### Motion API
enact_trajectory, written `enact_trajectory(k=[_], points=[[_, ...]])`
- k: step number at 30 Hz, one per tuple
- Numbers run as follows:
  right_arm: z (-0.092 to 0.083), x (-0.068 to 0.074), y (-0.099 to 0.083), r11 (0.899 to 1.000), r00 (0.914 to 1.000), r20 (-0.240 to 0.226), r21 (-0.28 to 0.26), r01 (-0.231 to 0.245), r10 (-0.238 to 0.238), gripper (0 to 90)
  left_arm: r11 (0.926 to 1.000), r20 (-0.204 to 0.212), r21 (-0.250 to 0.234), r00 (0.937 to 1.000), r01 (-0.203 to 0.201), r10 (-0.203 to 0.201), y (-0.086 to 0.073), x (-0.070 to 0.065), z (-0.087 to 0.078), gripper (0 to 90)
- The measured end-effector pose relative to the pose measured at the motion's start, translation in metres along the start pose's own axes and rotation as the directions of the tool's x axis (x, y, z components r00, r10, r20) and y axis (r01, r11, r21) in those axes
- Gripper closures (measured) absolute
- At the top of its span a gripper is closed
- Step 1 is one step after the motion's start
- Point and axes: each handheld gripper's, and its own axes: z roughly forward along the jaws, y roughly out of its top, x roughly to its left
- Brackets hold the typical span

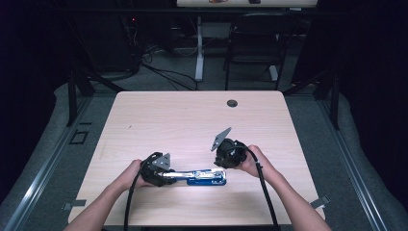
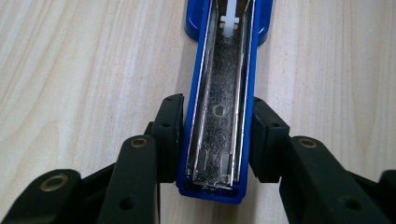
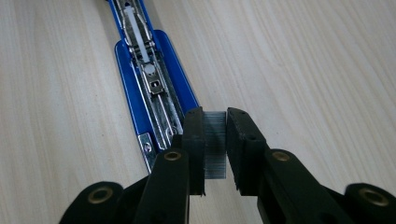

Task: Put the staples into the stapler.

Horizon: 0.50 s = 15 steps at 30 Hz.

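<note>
The left hand-held gripper (image 2: pixel 215 140) is clamping the opened blue stapler (image 2: pixel 219 116), which is lying flat near the table's (image 1: pixel 192 115) near edge. The right hand-held gripper (image 3: pixel 215 140) is pinching a strip of staples (image 3: pixel 215 144) just beside it.

A black chair (image 1: pixel 254 45) stands on the floor at 12 o'clock, past the wooden table (image 1: pixel 159 120). Cables (image 1: pixel 166 72) lie at 11 o'clock.

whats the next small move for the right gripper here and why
Probably carry the strip of staples over the open metal channel of the blue stapler and line it up lengthwise. The right gripper is shut on the strip beside the stapler, the channel looks empty, and the left gripper clamps the stapler's sides, steadying it.
</note>
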Motion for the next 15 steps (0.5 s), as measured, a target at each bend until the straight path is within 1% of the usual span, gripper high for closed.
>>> enact_trajectory(k=[3,4,5,7,9,12,14,15], points=[[0.003,0.004,0.004,0.999,0.9992,-0.020,0.003,0.035,-0.034,78.2,1.0000,0.000,0.000,1.0000,0.000,0.000,0.000,0.000,0.000,61.4],[0.003,0.004,0.006,0.999,0.9988,-0.021,0.012,0.044,-0.044,78.3,1.0000,0.000,0.000,1.0000,0.000,0.000,0.000,0.000,0.000,61.4],[0.005,0.006,0.006,0.999,0.9984,-0.031,0.005,0.047,-0.046,78.2,1.0000,0.000,0.000,1.0000,0.000,0.000,0.000,0.000,0.000,61.4],[0.008,0.008,0.009,0.998,0.9972,-0.041,0.014,0.064,-0.063,78.2,1.0000,0.000,0.000,1.0000,0.000,0.000,0.000,0.000,0.000,61.4],[0.010,0.009,0.010,0.997,0.9960,-0.054,0.012,0.071,-0.071,78.2,1.0000,-0.001,-0.001,1.0000,0.001,-0.001,0.000,0.000,0.000,61.4],[0.013,0.011,0.012,0.995,0.9933,-0.068,0.029,0.096,-0.093,78.2,1.0000,-0.001,-0.001,1.0000,0.000,0.000,0.000,0.000,0.000,61.4],[0.015,0.012,0.012,0.995,0.9921,-0.080,0.021,0.098,-0.097,78.3,1.0000,-0.001,-0.001,1.0000,0.001,-0.001,0.000,0.000,0.000,61.4],[0.016,0.012,0.013,0.993,0.9904,-0.087,0.030,0.111,-0.108,78.2,1.0000,0.000,-0.001,1.0000,0.001,-0.001,0.000,0.000,0.000,61.4]])
